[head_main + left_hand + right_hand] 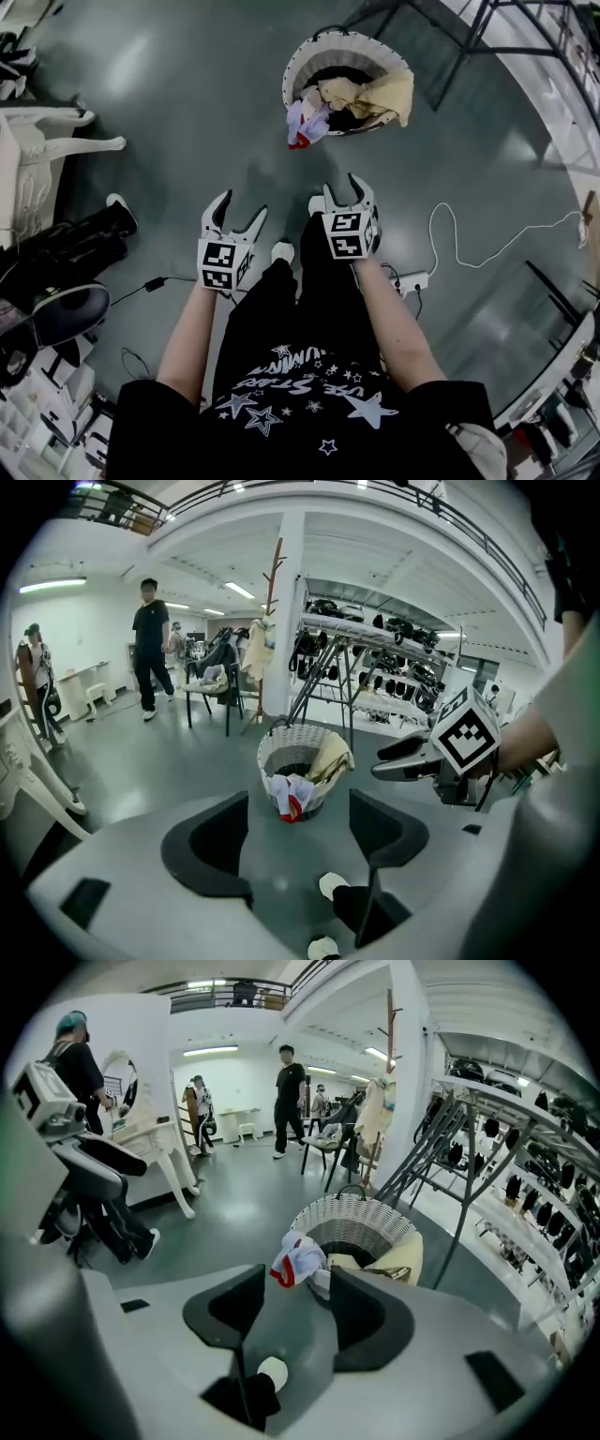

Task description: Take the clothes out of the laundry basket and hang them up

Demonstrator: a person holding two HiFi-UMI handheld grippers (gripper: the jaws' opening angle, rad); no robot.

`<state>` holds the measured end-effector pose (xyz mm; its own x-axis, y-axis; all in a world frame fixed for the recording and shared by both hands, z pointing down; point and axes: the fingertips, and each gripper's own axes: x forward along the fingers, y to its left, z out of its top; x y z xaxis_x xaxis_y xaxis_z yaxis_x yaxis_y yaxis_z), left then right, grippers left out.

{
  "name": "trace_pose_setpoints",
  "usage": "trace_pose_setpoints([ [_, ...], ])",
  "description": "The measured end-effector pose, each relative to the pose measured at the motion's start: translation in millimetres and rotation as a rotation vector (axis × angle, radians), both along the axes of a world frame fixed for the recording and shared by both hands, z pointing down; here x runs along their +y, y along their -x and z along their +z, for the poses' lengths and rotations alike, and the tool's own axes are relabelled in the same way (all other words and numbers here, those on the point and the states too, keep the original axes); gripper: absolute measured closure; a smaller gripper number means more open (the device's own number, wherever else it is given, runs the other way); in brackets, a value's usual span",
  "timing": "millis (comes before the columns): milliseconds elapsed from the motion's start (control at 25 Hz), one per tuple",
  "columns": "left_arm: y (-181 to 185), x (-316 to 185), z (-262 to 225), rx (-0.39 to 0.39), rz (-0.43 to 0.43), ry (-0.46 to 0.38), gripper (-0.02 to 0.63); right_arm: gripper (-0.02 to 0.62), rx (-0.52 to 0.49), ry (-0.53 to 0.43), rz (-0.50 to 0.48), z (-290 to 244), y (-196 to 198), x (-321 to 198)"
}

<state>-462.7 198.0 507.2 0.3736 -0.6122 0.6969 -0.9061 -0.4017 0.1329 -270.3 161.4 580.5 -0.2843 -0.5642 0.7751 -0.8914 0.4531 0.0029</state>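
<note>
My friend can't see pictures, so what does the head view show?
A person looking down holds a left gripper and a right gripper, jaws apart and empty, over a grey floor. Ahead stands a white laundry basket, a yellow cloth draped over its rim, a white-and-red garment hanging outside.

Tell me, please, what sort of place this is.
Probably a big indoor lab or workshop hall, not a home: a polished grey floor, metal racks hung with dark gear, people standing about, and a laundry basket set out on the floor.
</note>
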Motion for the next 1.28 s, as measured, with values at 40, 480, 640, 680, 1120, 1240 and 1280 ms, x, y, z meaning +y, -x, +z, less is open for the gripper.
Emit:
trace_pose_setpoints([
  [40, -5, -9, 8, -0.004, -0.005, 0.011, 0.268, 0.368, 0.008, 0.002, -0.005, 10, -4, -10],
  [480, 10, -67, 83, -0.003, -0.031, 0.037, 0.268, 0.397, 0.066, 0.054, -0.085, 111, 46, -55],
  [640, 25, -79, 118, 0.006, 0.029, 0.043, 0.268, 0.410, 0.124, 0.038, -0.044, 144, 65, -78],
  [680, 28, -81, 130, 0.004, 0.055, 0.047, 0.268, 0.416, 0.142, 0.029, -0.038, 152, 67, -85],
  [1120, 47, -95, 206, 0.048, 0.170, 0.098, 0.268, 0.454, 0.249, 0.046, 0.018, 236, 87, -111],
  [1240, 46, -97, 218, 0.051, 0.179, 0.107, 0.268, 0.453, 0.252, 0.032, 0.008, 246, 93, -118],
  [1280, 45, -98, 220, 0.052, 0.178, 0.113, 0.268, 0.450, 0.247, 0.031, 0.003, 249, 96, -119],
])
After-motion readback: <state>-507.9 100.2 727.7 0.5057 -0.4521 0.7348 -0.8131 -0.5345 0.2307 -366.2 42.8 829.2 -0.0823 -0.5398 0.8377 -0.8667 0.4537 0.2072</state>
